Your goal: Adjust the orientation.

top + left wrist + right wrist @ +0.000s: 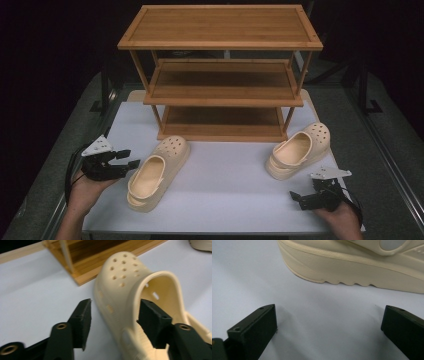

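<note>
Left gripper agape astride left clog wall — pads clear

White table, grey carpeted floor, dark surroundings, dim light

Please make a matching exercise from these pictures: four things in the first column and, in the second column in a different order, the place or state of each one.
Column one:
1. left clog
2. right clog
3. wooden rack
4. right tongs

Column two:
A. stands at the back of the white table top, its three shelves bare
B. open over bare table, nothing between the jaws
C. its side wall stands between the open jaws of the left tongs
D. lies near the rack's right foot, toe pointing toward the rack

Pairs: 1-C, 2-D, 3-A, 4-B
</note>
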